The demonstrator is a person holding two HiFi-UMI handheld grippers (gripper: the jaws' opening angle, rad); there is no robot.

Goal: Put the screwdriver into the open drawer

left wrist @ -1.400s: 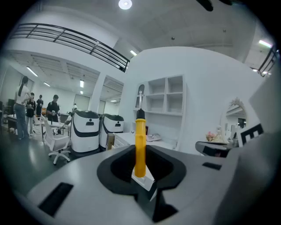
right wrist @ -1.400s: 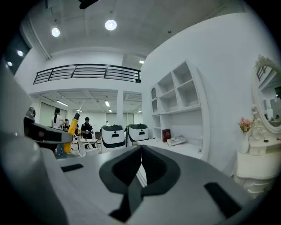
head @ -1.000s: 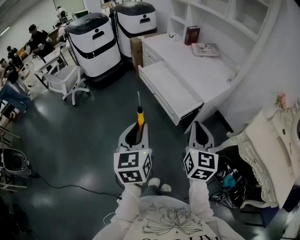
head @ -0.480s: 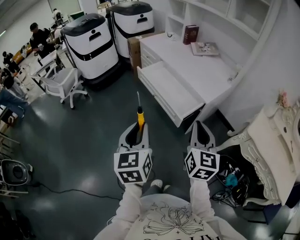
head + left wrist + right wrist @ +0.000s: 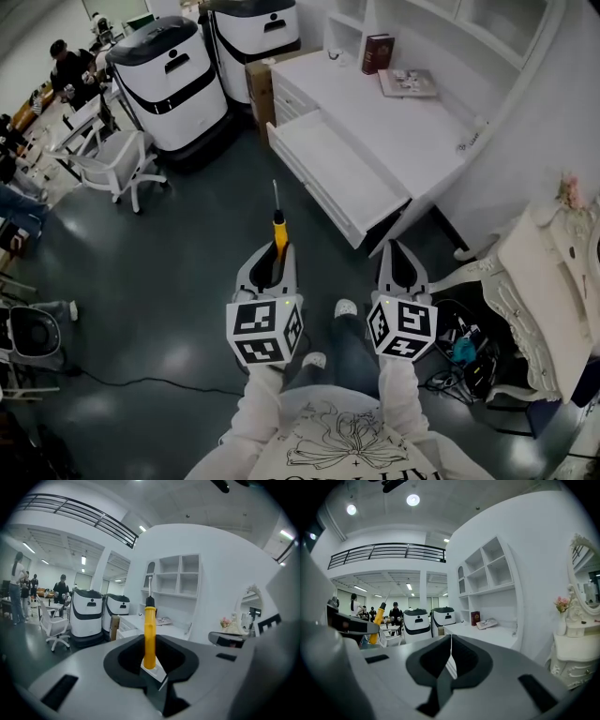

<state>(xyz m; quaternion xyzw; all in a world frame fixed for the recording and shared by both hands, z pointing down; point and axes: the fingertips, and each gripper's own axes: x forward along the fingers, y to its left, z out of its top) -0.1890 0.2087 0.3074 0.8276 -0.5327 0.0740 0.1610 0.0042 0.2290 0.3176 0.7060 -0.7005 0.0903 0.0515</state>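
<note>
Screwdriver (image 5: 278,228) pokes out the far end of the left gripper (image 5: 277,255), whose jaws are clamped on its yellow handle. The right gripper (image 5: 400,251) has its jaws together with nothing in them. The person has stepped closer, so the open drawer (image 5: 337,173) at the far right is a bit nearer than a moment ago, but the screwdriver is still over the floor, well short of it. No words can be read, not even on the red book (image 5: 377,52).
</note>
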